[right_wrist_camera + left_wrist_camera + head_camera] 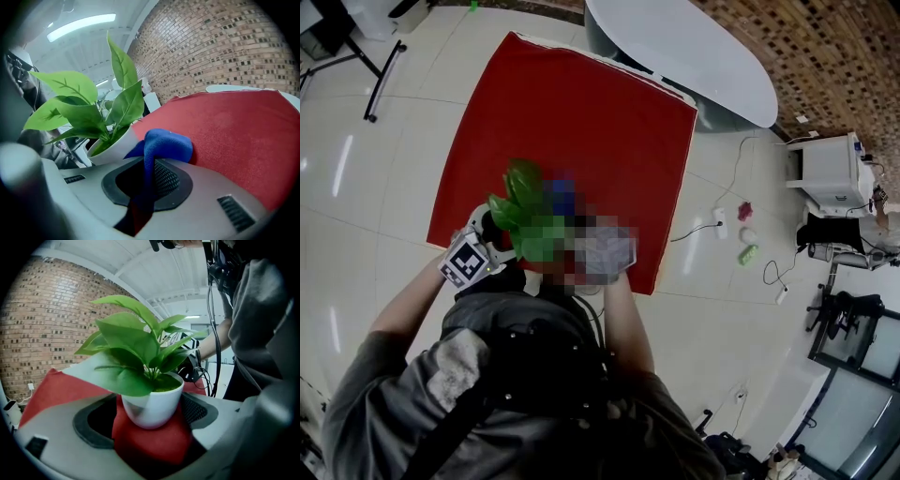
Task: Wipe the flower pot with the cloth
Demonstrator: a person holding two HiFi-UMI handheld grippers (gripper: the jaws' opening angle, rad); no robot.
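Left gripper (pixel 150 425) clamped on the white flower pot (pixel 154 404) over the red mat (pixel 234 136), right gripper (pixel 145 185) pinching the blue cloth (pixel 165 145) against its wall; a hard wipe could twist the smooth pot loose.

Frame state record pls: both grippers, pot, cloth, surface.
left gripper: jaws spread, one pad on each side of the flower pot, seemingly gripping it
right gripper: shut on the blue cloth
flower pot: white, upright, holds a green plant, stands on the red mat
blue cloth: bunched ahead of the right jaws, against the pot's side
red mat: spread flat on the tiled floor
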